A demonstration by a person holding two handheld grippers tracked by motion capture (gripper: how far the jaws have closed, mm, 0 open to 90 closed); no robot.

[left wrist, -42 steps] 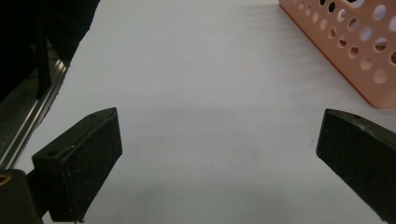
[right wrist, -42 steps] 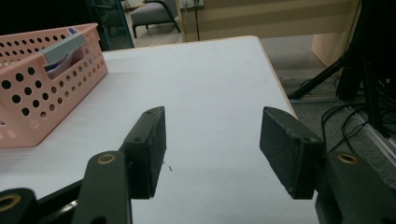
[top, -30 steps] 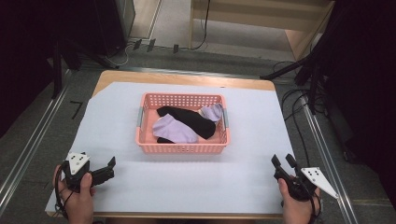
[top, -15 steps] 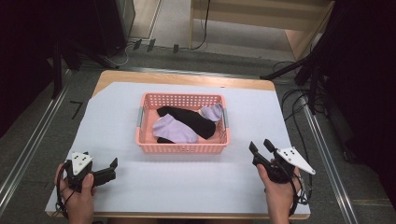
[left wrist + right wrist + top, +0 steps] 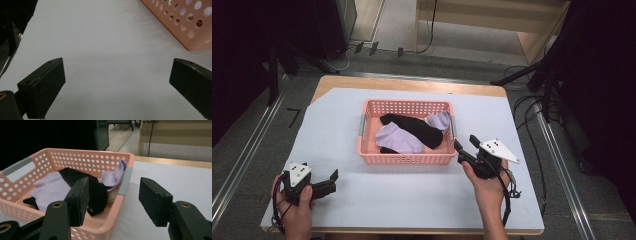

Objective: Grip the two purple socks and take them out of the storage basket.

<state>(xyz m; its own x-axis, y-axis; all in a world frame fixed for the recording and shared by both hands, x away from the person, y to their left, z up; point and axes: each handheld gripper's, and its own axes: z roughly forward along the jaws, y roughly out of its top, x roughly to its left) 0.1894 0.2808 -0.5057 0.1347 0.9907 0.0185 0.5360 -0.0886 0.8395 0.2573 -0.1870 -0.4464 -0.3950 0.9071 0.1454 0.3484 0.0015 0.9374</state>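
Left gripper [image 5: 331,181] low, jaws wide; right gripper [image 5: 466,148] raised — jaws parted too.

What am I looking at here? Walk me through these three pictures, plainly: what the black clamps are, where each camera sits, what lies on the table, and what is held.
There is no robot here. A person holds a two-jaw tool in each hand: the left hand-held gripper and the right hand-held gripper.

The high view looks down from above the person's side. The other two pictures come from cameras riding on each gripper, looking out between its black jaws.

On the white-covered table stands a pink perforated plastic basket. In it lie lilac socks and black socks.

Both grippers are open and hold nothing. The right one is at the basket's right near corner; the left one is over the bare cover.
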